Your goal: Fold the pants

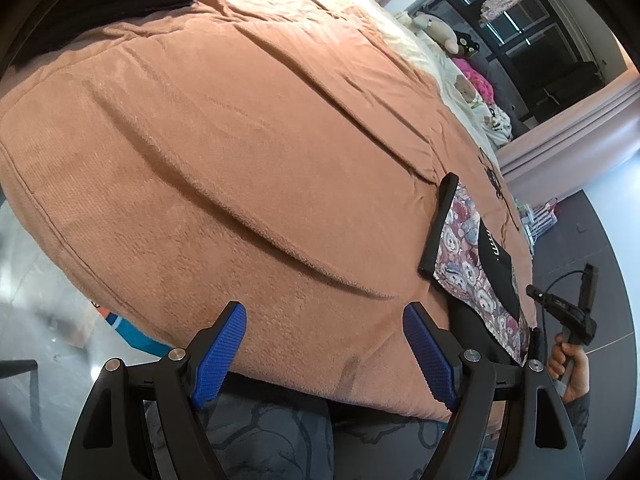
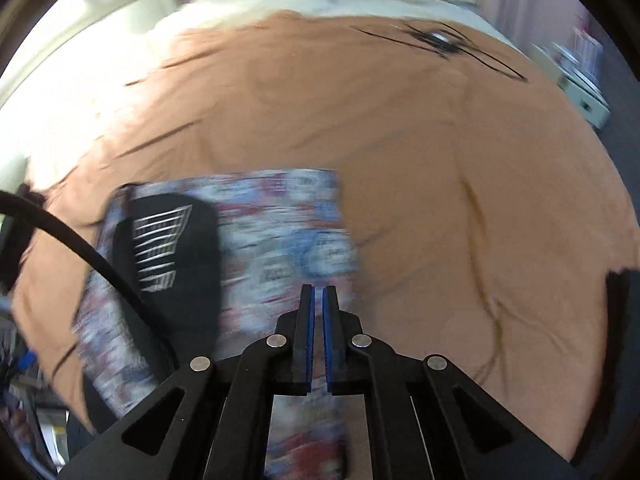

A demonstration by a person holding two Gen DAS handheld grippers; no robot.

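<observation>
From where I sit, the pants (image 2: 272, 240) look already folded down into a compact, roughly rectangular bundle lying on the blanket (image 1: 224, 152) that covers the bed, near its front edge on my right side. They are a patterned fabric with a black panel (image 2: 172, 248) lying across part of the bundle; whether that panel is part of the pants I cannot tell. My right gripper (image 2: 318, 292) has its jaws all but together, just above the near edge of the bundle. The view there is smeared, and I cannot see any cloth pinched between the pads, so I judge it is holding nothing. My left gripper (image 1: 325, 320) stands wide apart with only bare blanket between its fingers, well away from the pants, which sit off at the right of its view. From that side I also see the hand (image 1: 570, 364) gripping the right tool's handle. My guess is that the folding is mostly done, with at most a final fold, a smoothing pass or a tidy-up left.
</observation>
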